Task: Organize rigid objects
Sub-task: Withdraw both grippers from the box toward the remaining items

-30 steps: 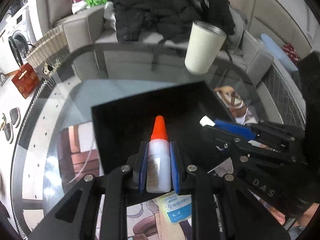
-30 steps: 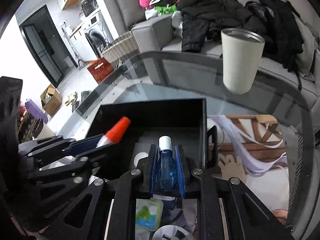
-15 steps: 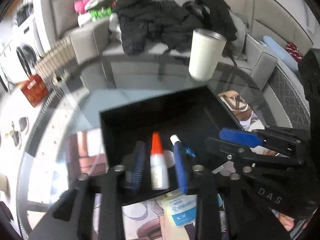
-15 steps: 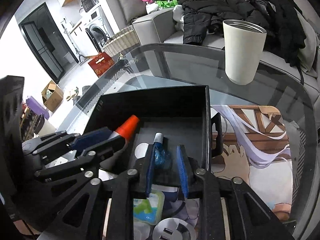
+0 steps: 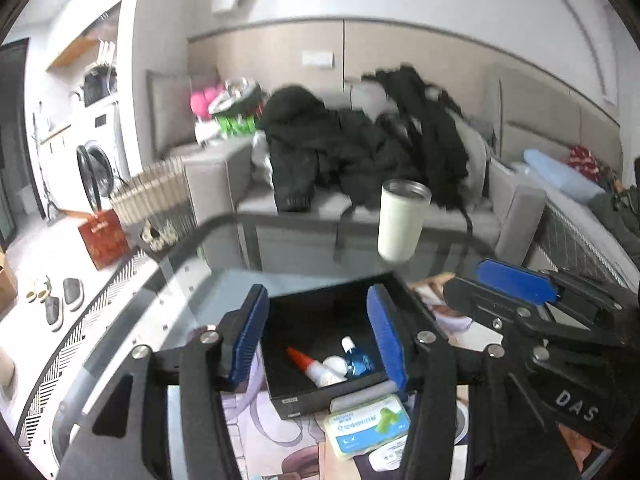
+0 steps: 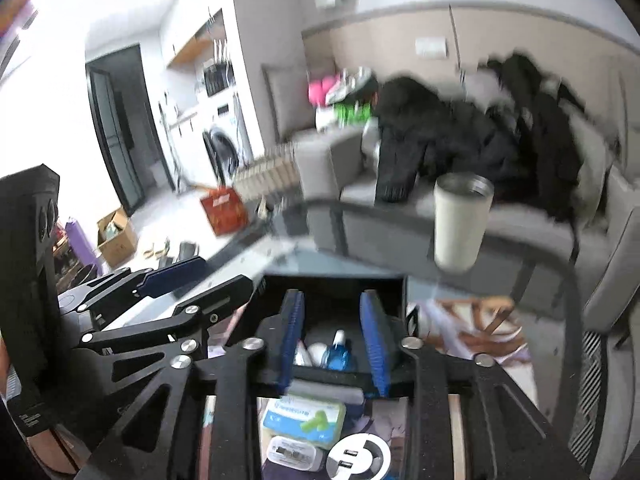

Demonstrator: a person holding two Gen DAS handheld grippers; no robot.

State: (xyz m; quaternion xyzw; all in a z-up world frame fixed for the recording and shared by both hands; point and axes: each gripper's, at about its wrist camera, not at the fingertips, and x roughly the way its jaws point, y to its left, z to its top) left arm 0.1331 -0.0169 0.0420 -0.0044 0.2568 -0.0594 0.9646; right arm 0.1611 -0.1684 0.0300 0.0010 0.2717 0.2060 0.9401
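Black box: sits on the glass table, open at the top, at six o'clock in both my wrist views.
Left jaws: my left gripper is released; the jaws have just been opening, and nothing is between the blue pads, only the box seen below.
Box contents, left to right: orange-capped glue bottle lying on its side, a small white round thing I cannot name, then the blue bottle, all close together at the near wall.
Right jaws: my right gripper is also let go; its jaws have just been opening and grip nothing, the blue bottle resting in the box beneath.
Step in hand: both drops look done, I judge, and my hands are clear of the box.
Next move: pick another loose piece; the earplug pack at six o'clock, just outside the near wall, is nearest, with the round charger beside it.
Far right: white tumbler stands at one o'clock, well apart.
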